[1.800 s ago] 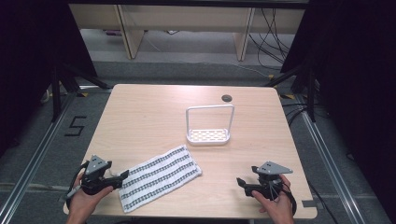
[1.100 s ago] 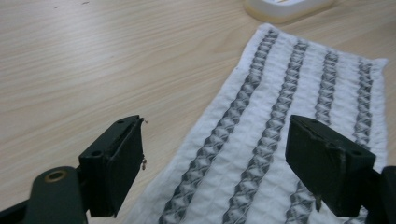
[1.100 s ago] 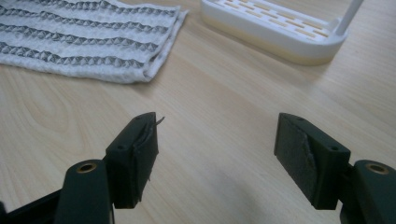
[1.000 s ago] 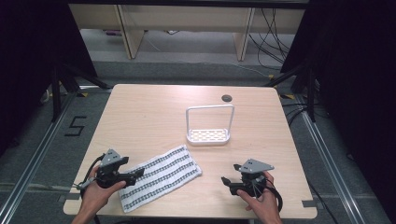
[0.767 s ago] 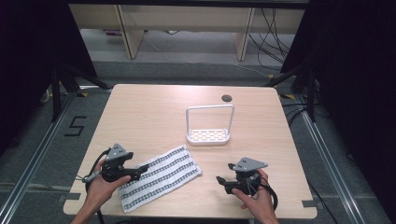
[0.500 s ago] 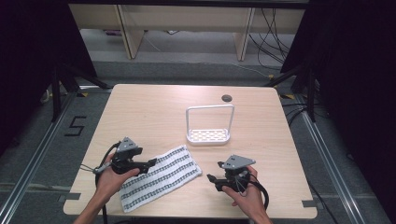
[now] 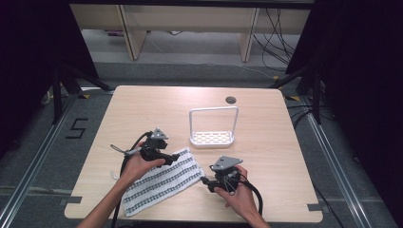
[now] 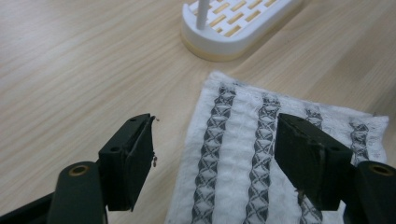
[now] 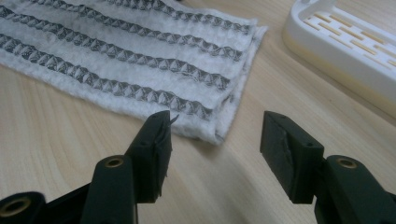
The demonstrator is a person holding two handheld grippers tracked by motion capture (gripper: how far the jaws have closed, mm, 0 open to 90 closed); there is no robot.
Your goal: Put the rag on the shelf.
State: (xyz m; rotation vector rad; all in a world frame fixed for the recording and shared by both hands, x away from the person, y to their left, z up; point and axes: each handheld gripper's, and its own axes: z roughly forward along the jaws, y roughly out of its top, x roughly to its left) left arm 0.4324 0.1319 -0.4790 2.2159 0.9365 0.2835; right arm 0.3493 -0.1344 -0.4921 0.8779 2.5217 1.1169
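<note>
A white towel with dark patterned stripes (image 7: 161,183) lies folded flat at the front of the wooden table (image 7: 142,114). My left gripper (image 7: 170,159) hovers over the towel's far left end, open; in the left gripper view its jaws (image 8: 215,140) straddle the towel's (image 8: 261,154) edge. My right gripper (image 7: 205,181) sits just right of the towel's right end, open. In the right gripper view its jaws (image 9: 215,135) stand close to the towel's (image 9: 140,60) folded corner, with nothing between them.
A white rack (image 7: 212,137) with a slotted base and a tall hoop handle stands behind the towel at mid-table; its base shows as the rack (image 8: 238,25) and the rack (image 9: 345,51). A dark grommet hole (image 7: 231,99) is near the table's far edge.
Both grippers have moved inward from the table's front corners: the left up and right onto the towel's far end, the right leftward to the towel's right end. The towel has not shifted.
</note>
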